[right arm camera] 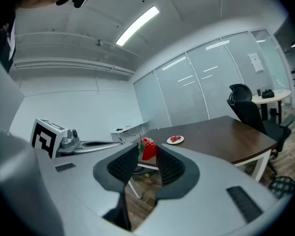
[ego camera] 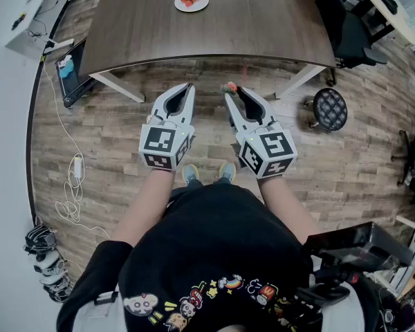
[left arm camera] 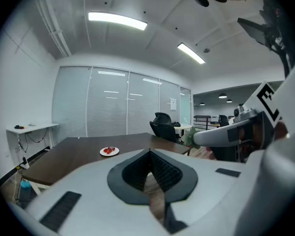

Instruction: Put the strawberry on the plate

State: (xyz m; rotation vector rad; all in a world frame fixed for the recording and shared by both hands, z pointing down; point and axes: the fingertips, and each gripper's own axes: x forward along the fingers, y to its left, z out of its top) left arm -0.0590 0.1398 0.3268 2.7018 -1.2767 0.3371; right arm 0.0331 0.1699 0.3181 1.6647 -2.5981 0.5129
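Observation:
A red strawberry with green leaves sits pinched at the tips of my right gripper, also seen as a small red-green spot, the strawberry, in the head view. The white plate with other strawberries rests on the far part of the dark wooden table; the plate shows small in both gripper views. My left gripper is held beside the right one, jaws together, nothing in it. Both grippers hover over the floor in front of the table's near edge.
Black office chairs stand at the table's right end, with a round black stool on the floor. Cables and a white adapter lie on the floor at left. A white side desk stands against the left wall.

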